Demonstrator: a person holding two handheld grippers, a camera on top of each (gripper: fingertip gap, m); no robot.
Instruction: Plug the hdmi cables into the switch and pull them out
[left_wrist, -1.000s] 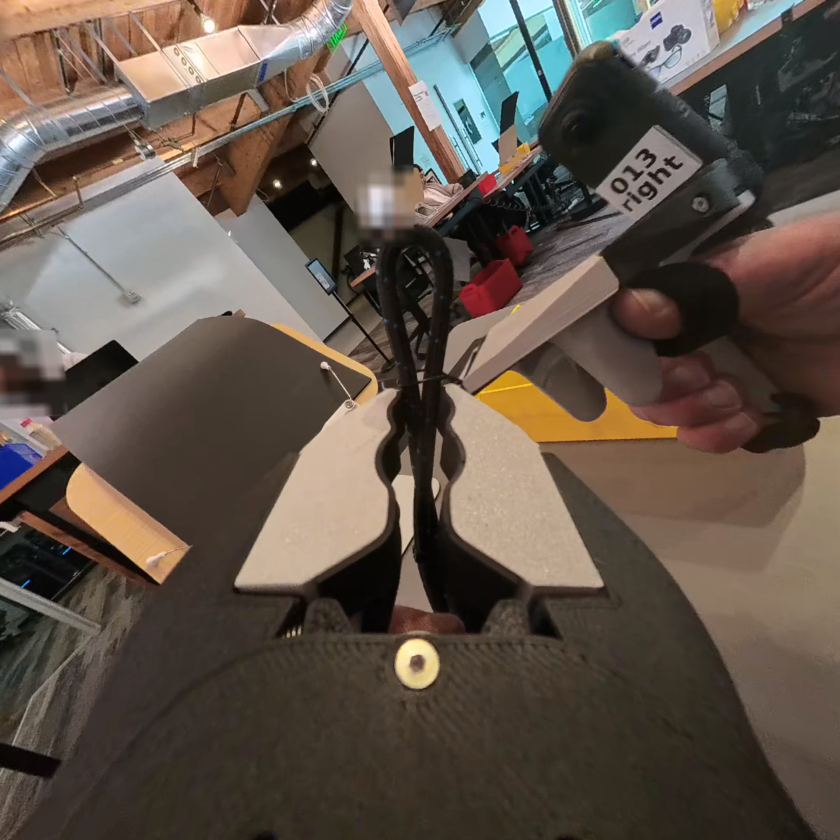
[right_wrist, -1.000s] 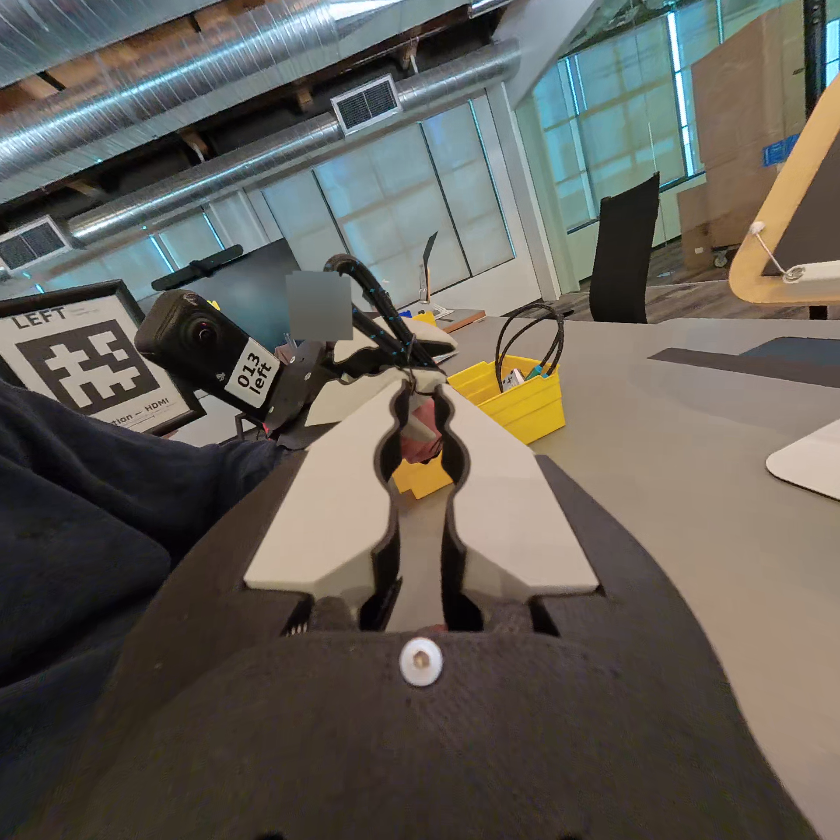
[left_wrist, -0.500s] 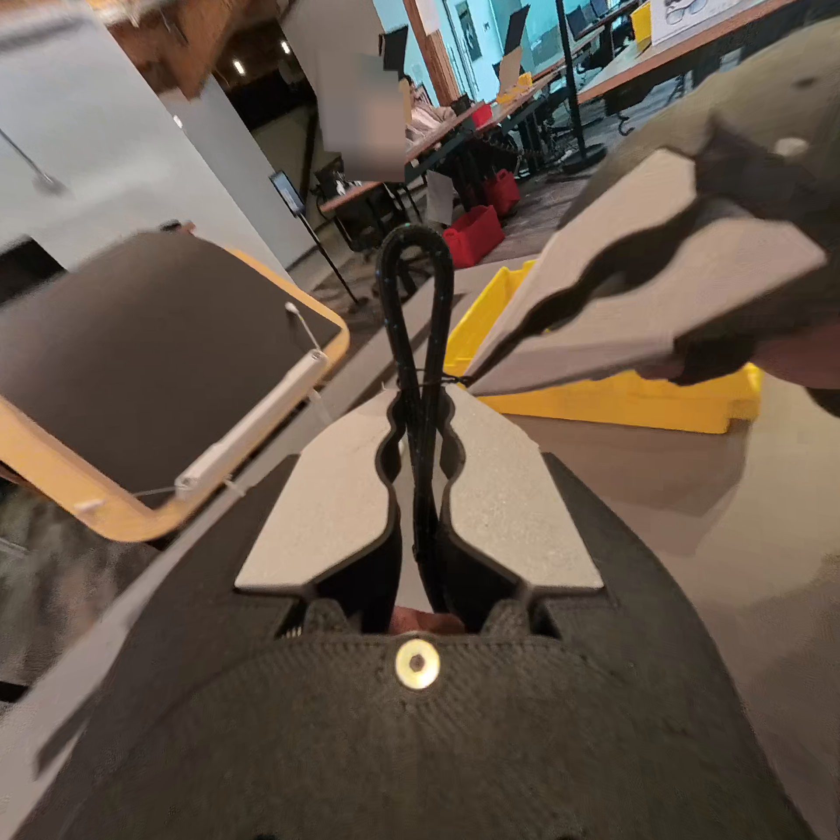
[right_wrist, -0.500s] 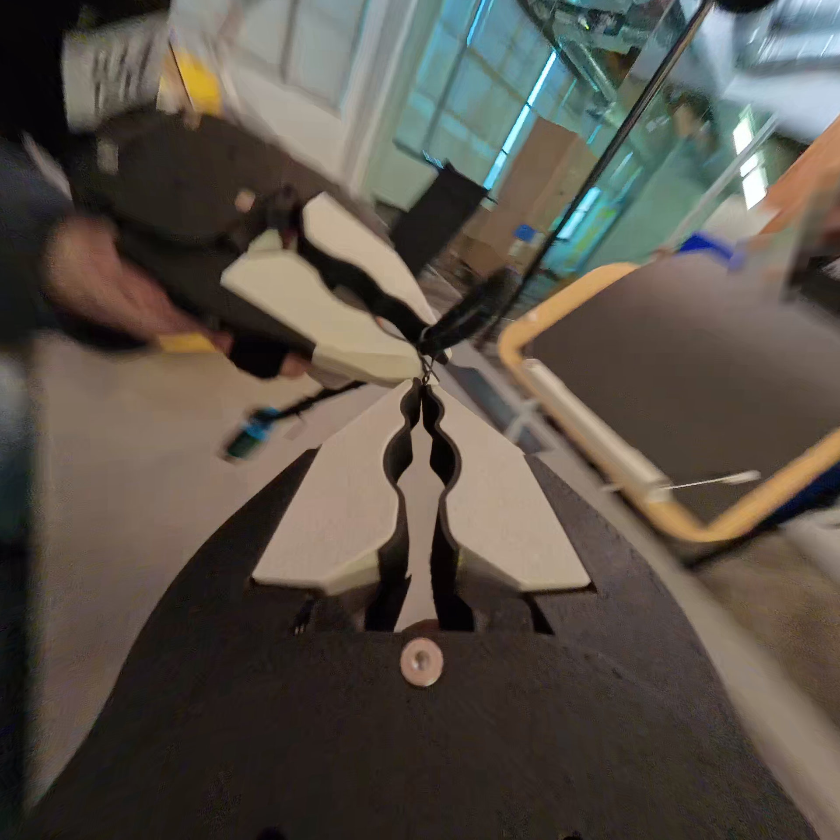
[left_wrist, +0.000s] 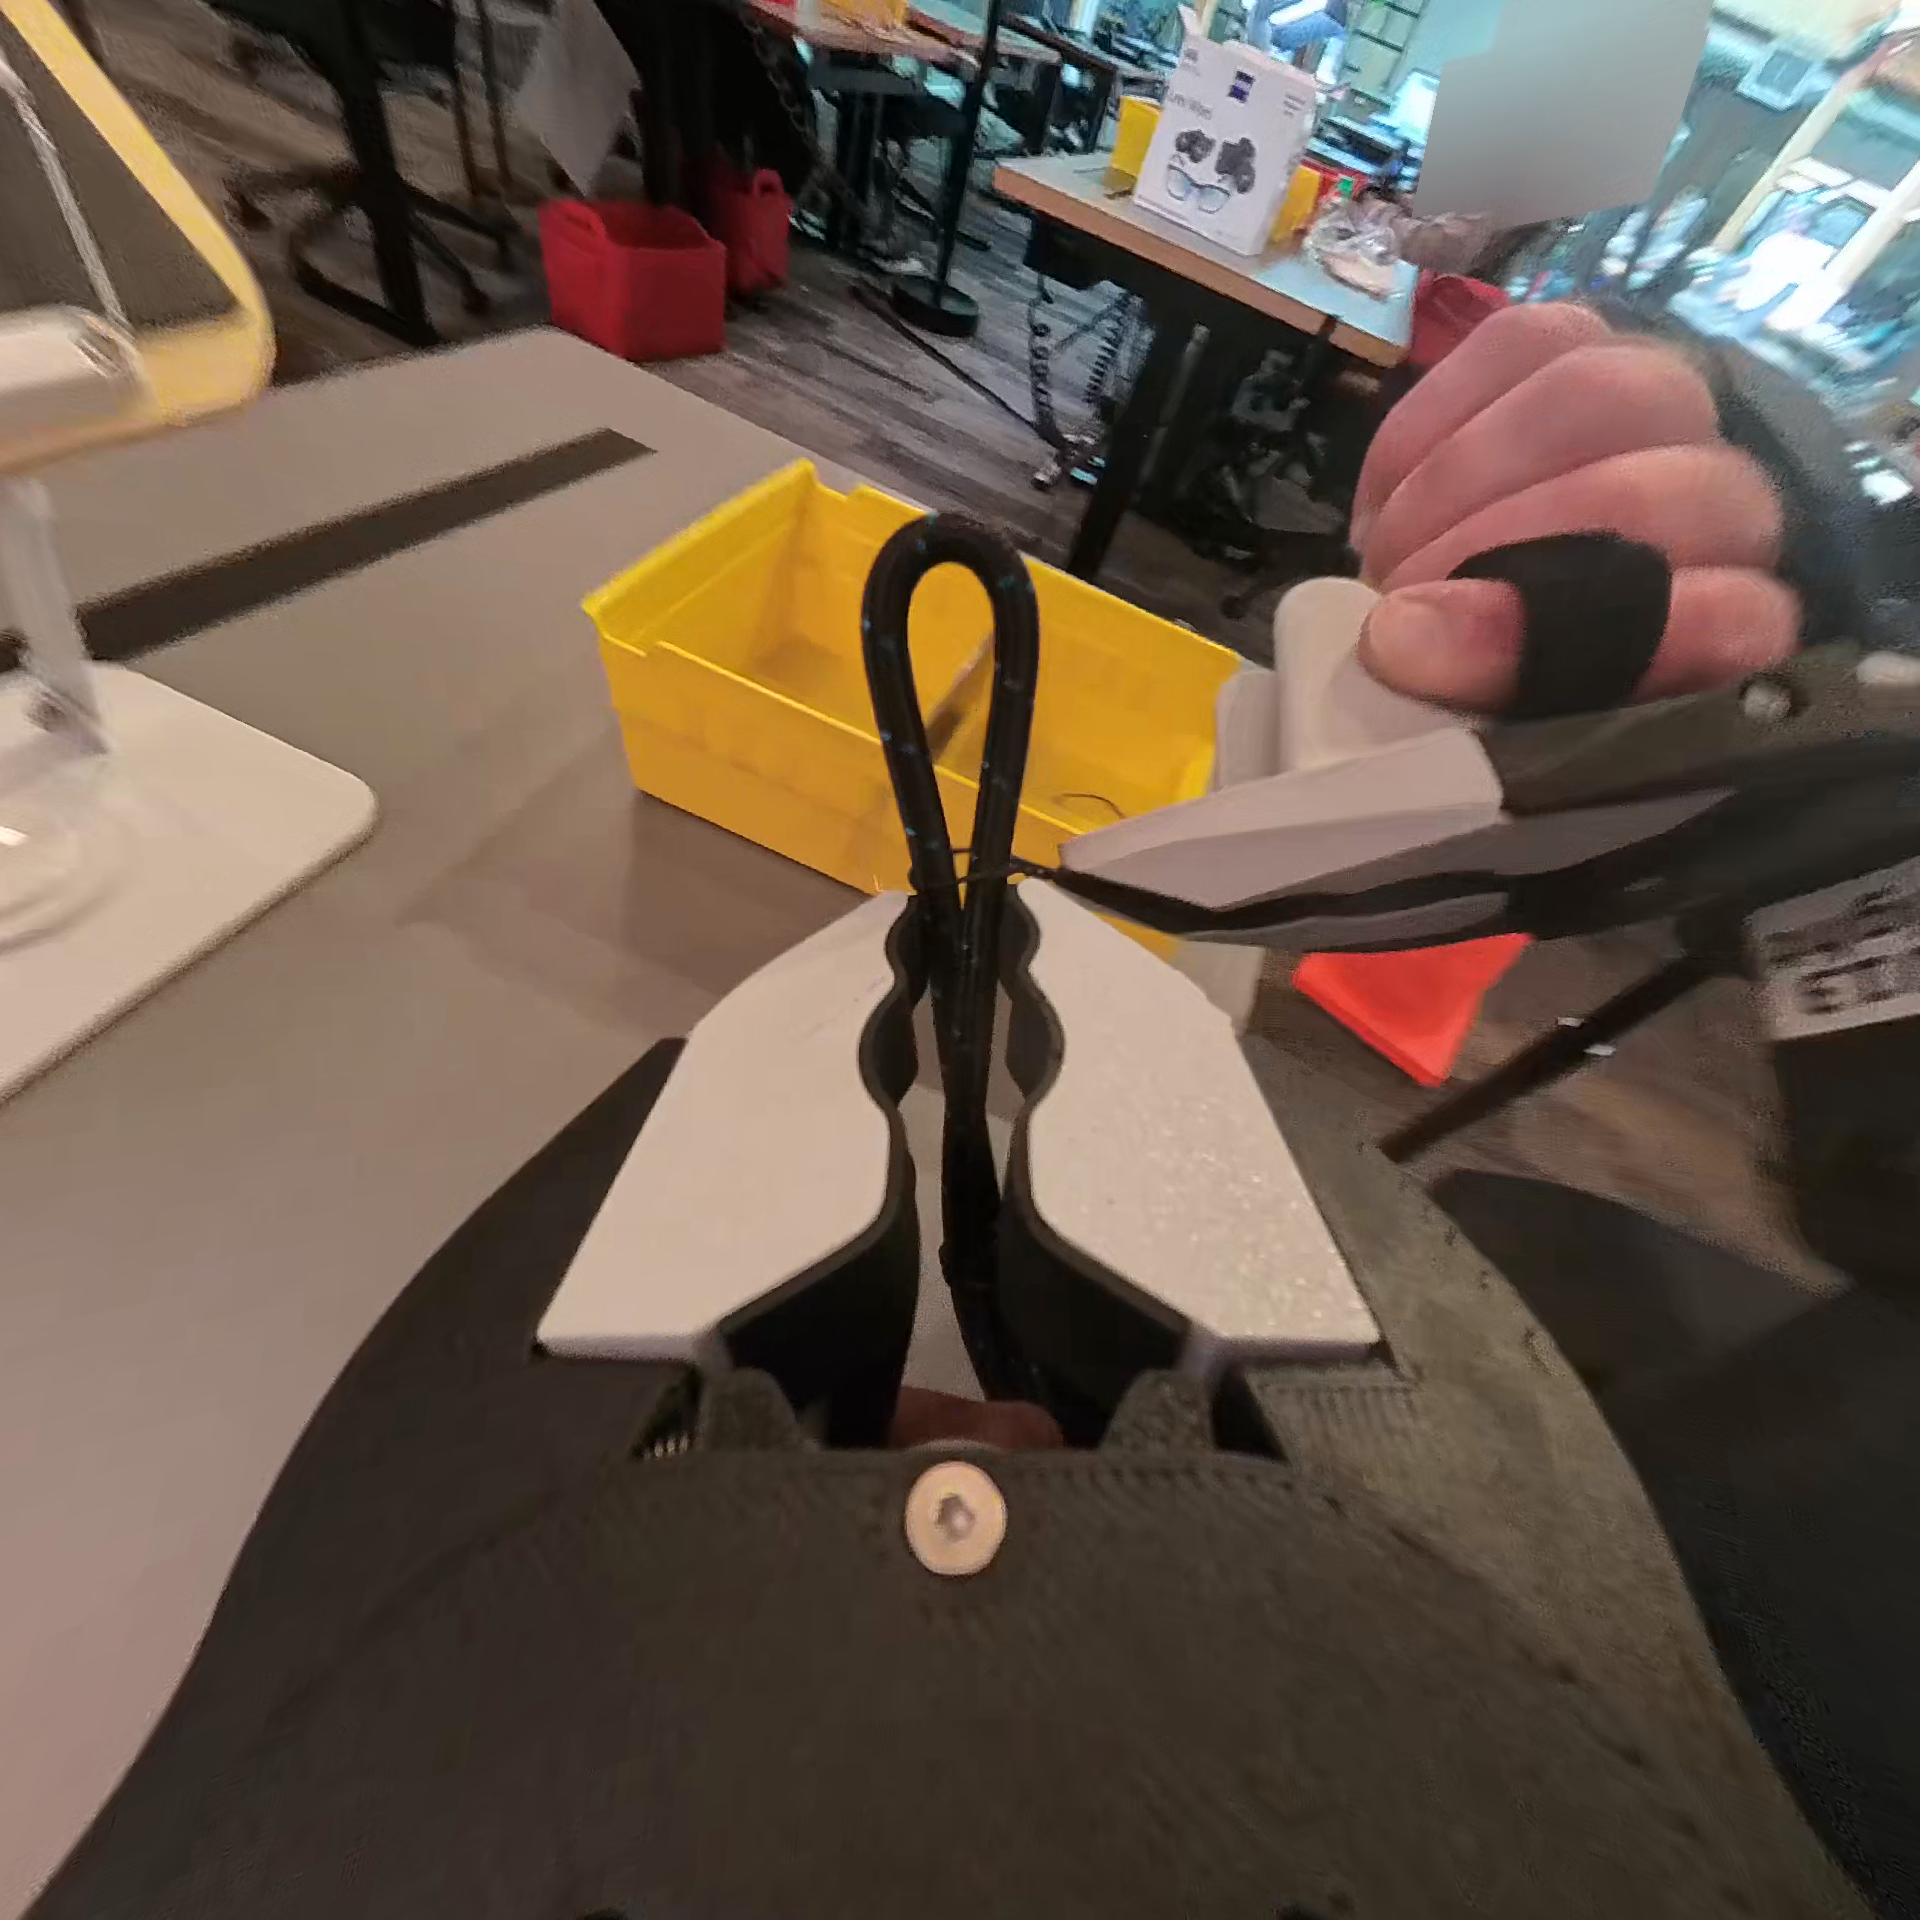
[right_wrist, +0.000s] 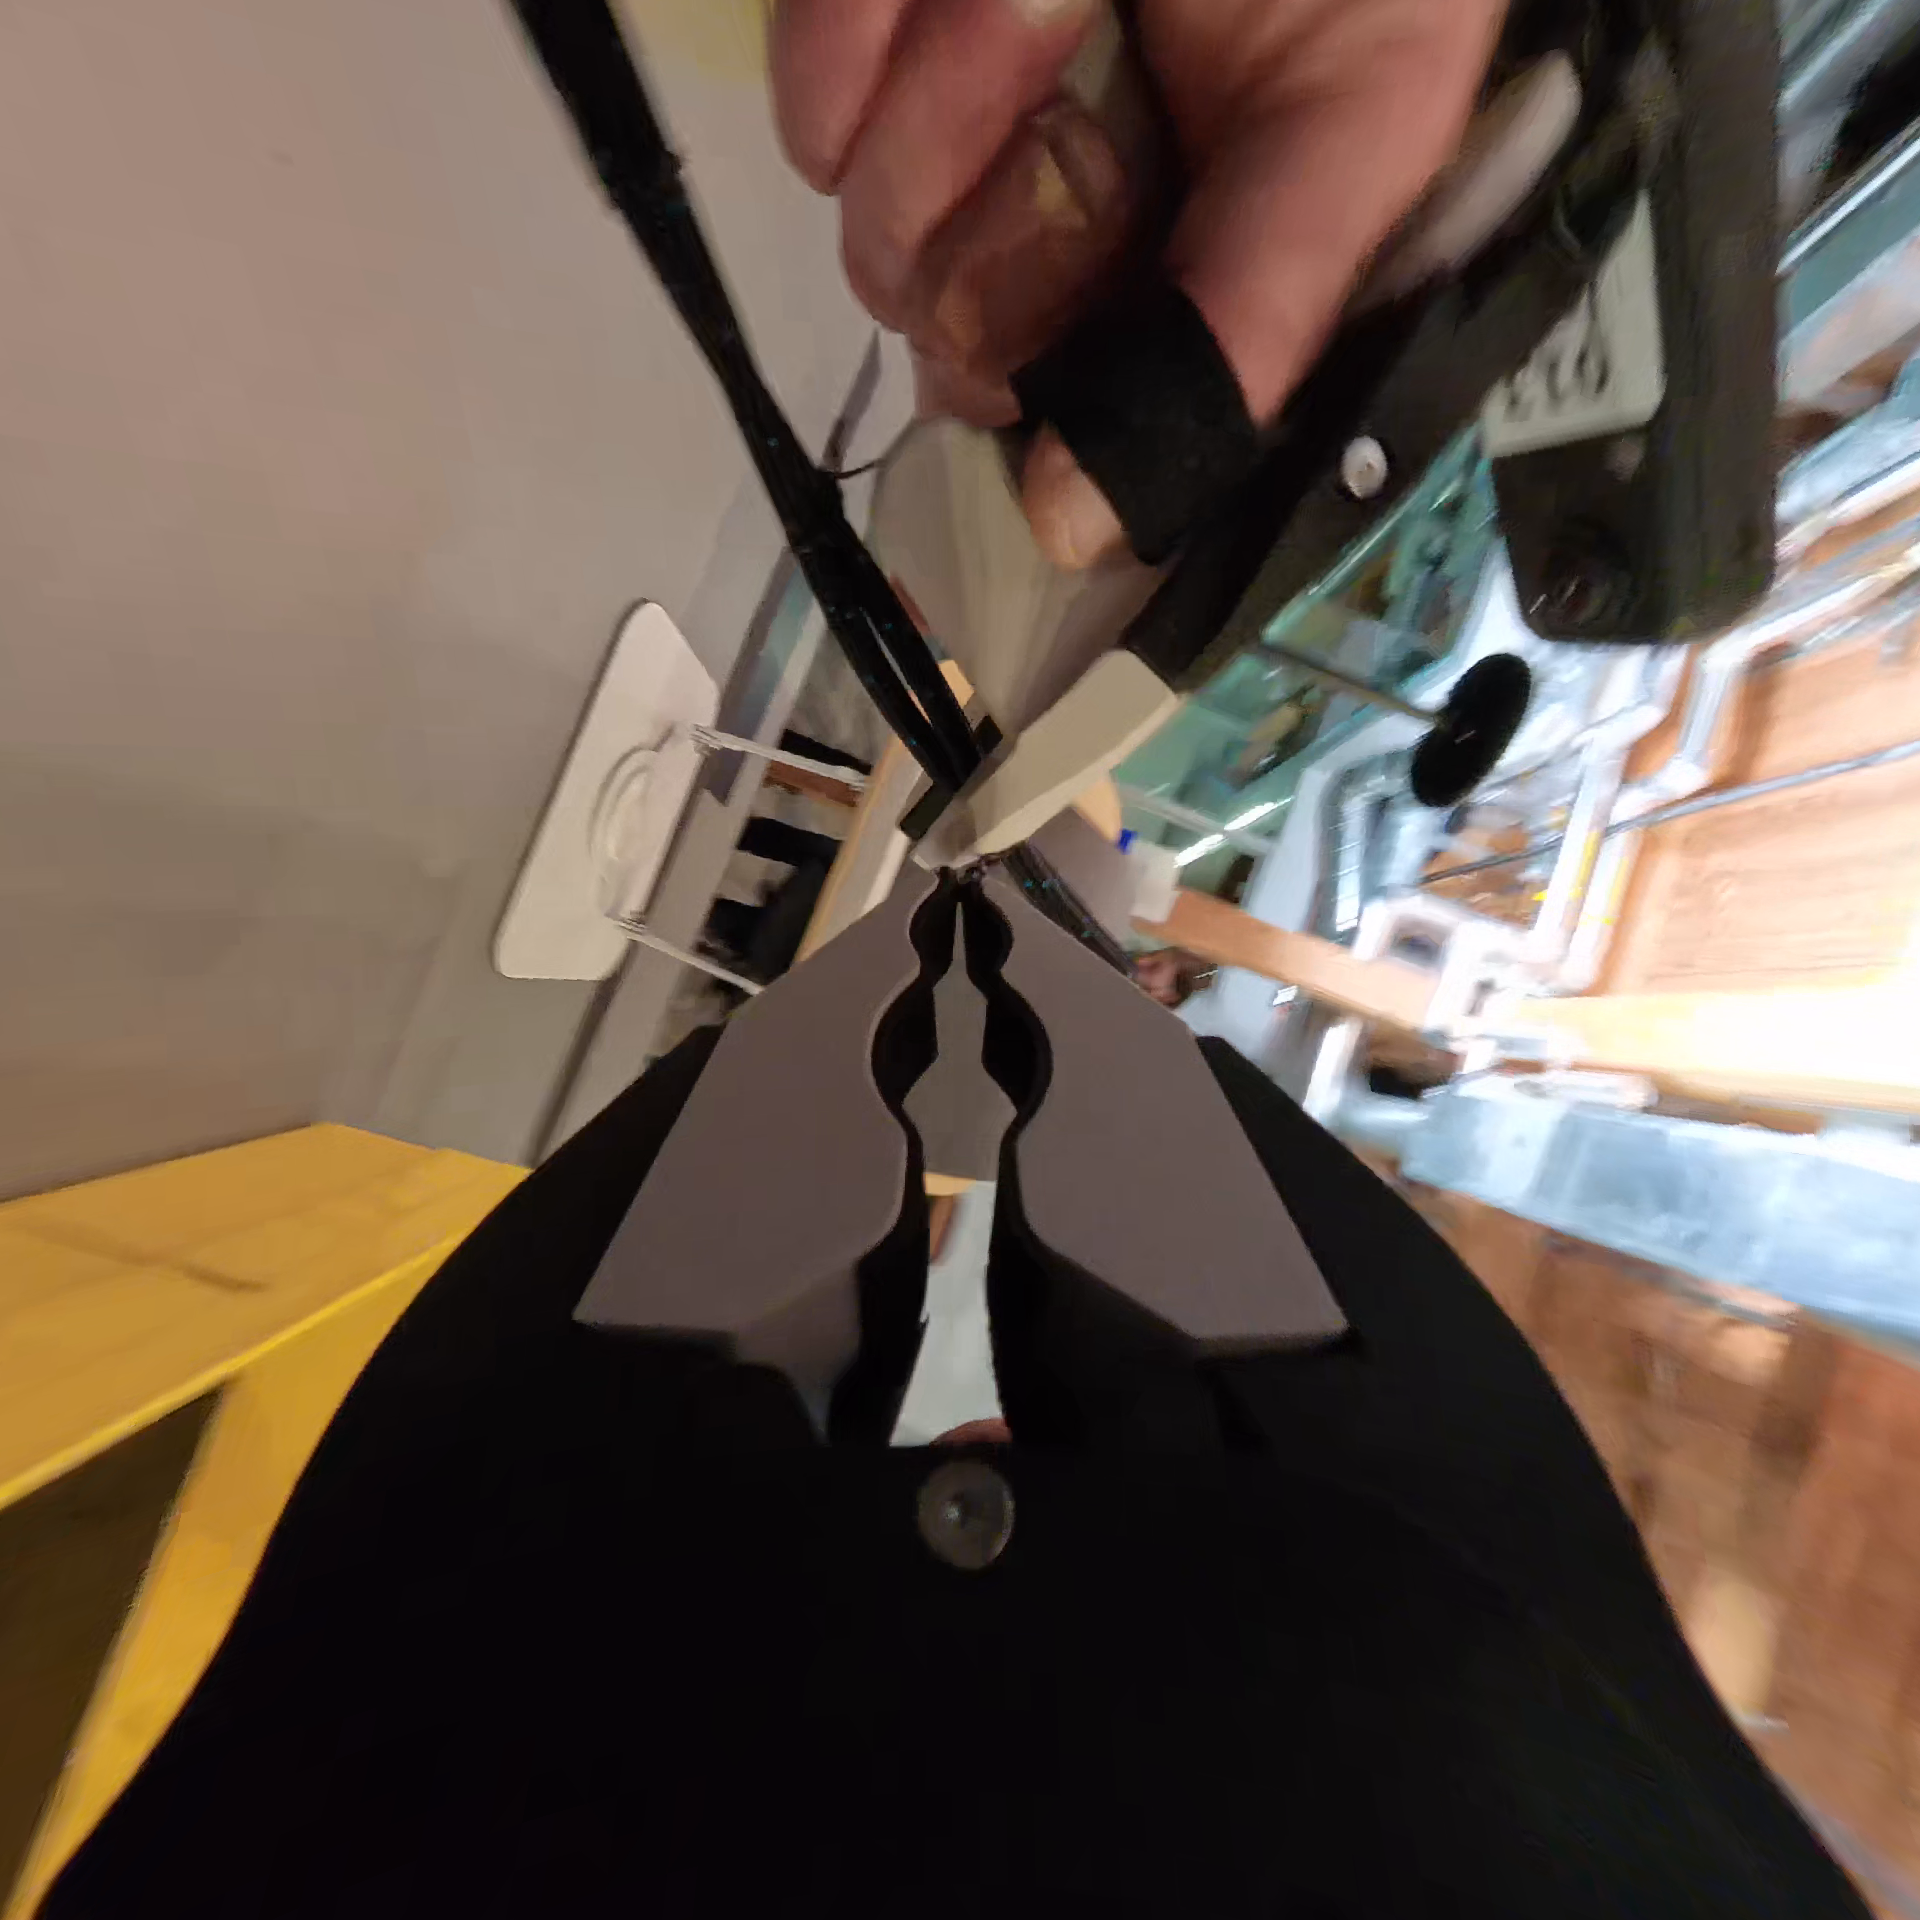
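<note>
A folded black HDMI cable (left_wrist: 956, 748) sticks up as a loop from my left gripper (left_wrist: 961, 920), which is shut on it. A thin wire tie (left_wrist: 971, 878) wraps the bundle just above the fingertips. My right gripper (left_wrist: 1075, 875) comes in from the right, shut, with its tips pinching the tie's end. In the right wrist view, which is rolled sideways, my right gripper (right_wrist: 956, 899) is shut at the tie, tip to tip with the left gripper (right_wrist: 951, 836). The cable (right_wrist: 727, 312) runs up past a hand. No switch is in view.
A yellow bin (left_wrist: 790, 665) stands on the grey table (left_wrist: 260, 1039) just behind the cable, also at lower left in the right wrist view (right_wrist: 156, 1299). A white stand base (left_wrist: 156, 831) sits left. An orange-red piece (left_wrist: 1403, 997) lies right. Desks stand beyond. Less than 4 cm separates the two grippers' tips.
Both grippers have swung round and tilted down toward the table. The right gripper has rolled sideways while staying at the tie. The left gripper still holds the cable.
</note>
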